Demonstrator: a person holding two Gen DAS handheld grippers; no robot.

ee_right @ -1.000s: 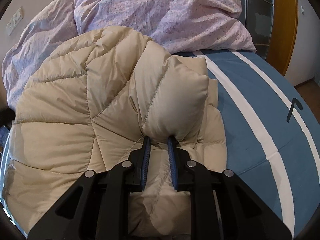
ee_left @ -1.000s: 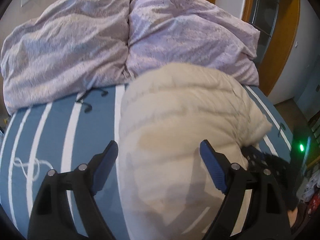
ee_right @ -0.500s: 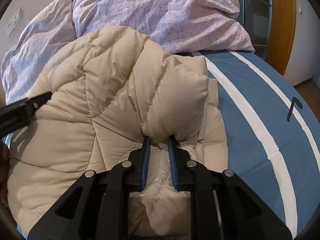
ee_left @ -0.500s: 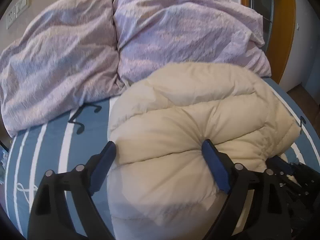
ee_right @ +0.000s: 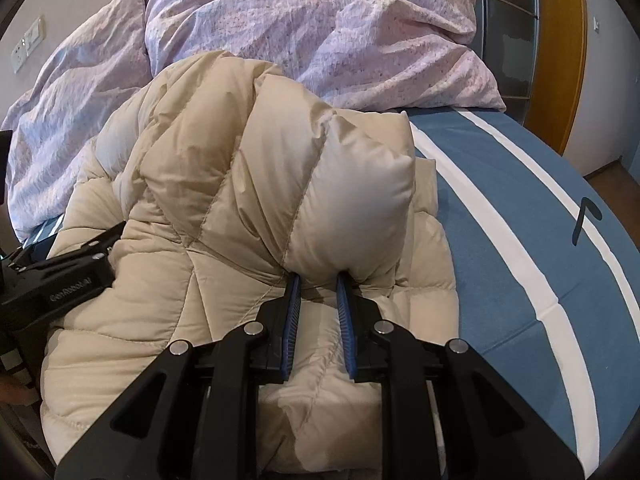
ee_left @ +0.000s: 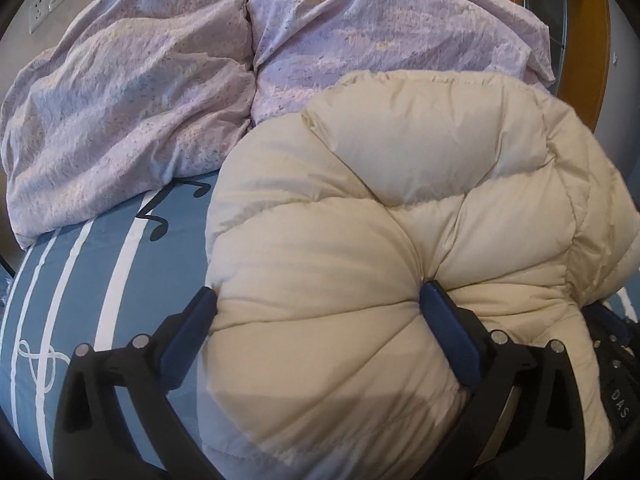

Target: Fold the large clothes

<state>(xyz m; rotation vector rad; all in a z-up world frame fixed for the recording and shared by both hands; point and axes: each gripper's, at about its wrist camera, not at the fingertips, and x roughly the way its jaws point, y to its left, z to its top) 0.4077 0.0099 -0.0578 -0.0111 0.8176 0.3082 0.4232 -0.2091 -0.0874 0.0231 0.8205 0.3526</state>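
Cream puffy jacket (ee_right: 224, 208) lying bunched on the blue striped bedcover (ee_right: 500, 240), filling centre frame; right gripper (ee_right: 319, 280) pinching a raised fold of it, fingers nearly closed; left gripper (ee_left: 320, 300) spread wide, pads pressing into the jacket's bulk at lower centre; lilac pillows (ee_left: 132, 92) sitting behind, upper frame.
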